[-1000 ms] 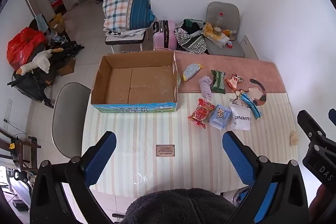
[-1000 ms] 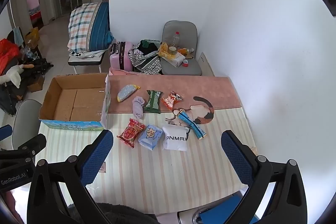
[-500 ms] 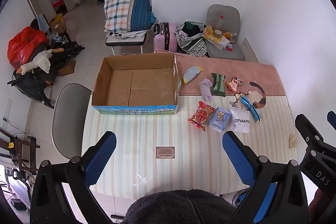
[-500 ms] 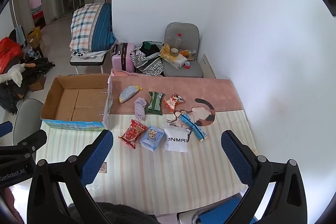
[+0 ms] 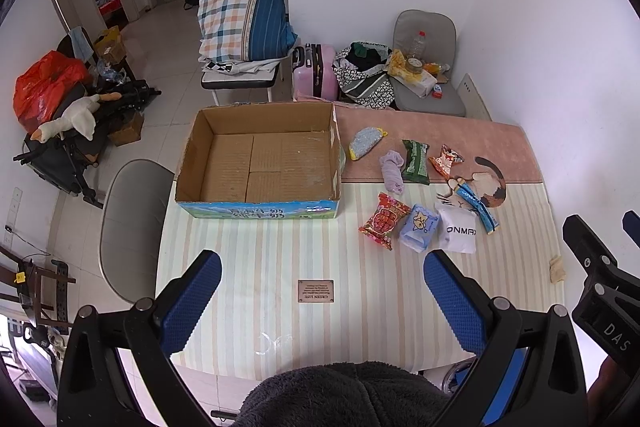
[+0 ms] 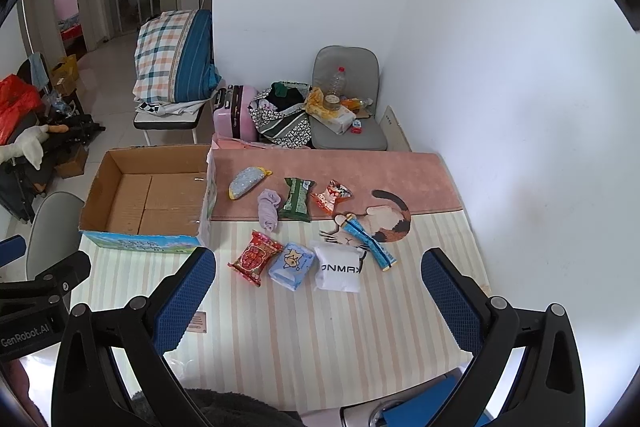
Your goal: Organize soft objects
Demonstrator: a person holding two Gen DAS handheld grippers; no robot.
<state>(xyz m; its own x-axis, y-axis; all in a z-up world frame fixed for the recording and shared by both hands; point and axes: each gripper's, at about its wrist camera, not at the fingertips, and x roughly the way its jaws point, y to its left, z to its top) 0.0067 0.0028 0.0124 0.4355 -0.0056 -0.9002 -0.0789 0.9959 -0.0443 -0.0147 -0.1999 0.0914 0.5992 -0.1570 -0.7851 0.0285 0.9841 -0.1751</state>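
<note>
Matt brown cardboard box (image 5: 260, 163) with a glossy printed front. Crinkly, shiny plastic snack packets (image 5: 384, 226). A soft lilac cloth sock (image 5: 392, 171). Smooth striped tablecloth (image 5: 280, 259).

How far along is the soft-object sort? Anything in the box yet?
Nothing done: the cardboard box is empty. Nothing in hand: left gripper and right gripper are both open above the table. All left: lilac sock, glittery pouch, red packet, blue cat pack, white pack and the other packets lie right of the box.
</note>
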